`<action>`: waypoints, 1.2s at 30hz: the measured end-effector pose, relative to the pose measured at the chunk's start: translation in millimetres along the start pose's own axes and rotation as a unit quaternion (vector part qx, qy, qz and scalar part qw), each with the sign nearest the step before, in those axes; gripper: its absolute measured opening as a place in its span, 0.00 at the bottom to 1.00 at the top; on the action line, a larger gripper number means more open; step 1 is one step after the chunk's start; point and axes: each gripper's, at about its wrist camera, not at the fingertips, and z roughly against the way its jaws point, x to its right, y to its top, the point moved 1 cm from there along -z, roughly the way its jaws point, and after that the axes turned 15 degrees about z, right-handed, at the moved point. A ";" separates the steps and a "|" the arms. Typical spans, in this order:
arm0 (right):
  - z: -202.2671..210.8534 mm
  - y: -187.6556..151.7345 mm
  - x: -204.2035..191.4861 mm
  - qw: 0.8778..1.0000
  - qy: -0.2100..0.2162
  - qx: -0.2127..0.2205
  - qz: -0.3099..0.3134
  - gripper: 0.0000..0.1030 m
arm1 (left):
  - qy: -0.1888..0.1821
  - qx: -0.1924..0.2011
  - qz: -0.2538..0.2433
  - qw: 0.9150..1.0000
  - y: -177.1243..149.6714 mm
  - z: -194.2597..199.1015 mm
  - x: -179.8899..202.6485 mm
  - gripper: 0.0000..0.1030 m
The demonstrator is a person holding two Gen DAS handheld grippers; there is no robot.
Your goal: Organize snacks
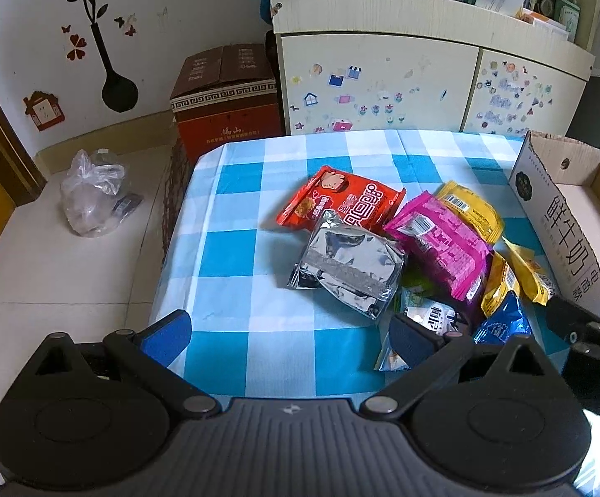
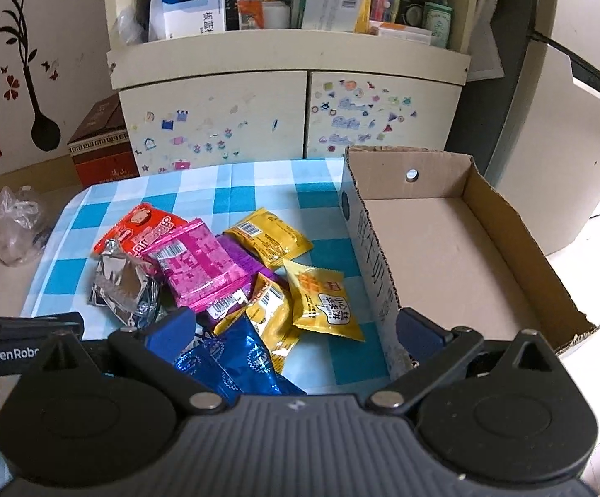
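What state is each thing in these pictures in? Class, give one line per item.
Left hand-held gripper: open, holding nothing.
Right hand-held gripper: open, holding nothing.
Cardboard box: open-topped, empty inside.
Snack packets: sealed, piled loose on the checked tablecloth, outside the box.
Cabinet doors: closed.
Plastic bag: knotted shut, on the floor.
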 end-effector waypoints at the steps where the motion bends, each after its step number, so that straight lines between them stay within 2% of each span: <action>1: -0.5 0.0 -1.0 1.000 -0.001 -0.001 0.001 0.99 | 0.001 -0.001 0.000 1.000 -0.1 -0.1 0.2 1.00; 14: -2.9 0.8 -13.5 1.000 -0.008 -0.001 0.020 0.99 | 0.020 -0.005 -0.001 1.000 -0.8 1.8 -0.6 1.00; 36: 4.6 1.2 -16.5 0.999 -0.017 0.015 0.024 0.99 | 0.042 0.015 -0.007 0.999 -0.3 15.4 0.2 0.99</action>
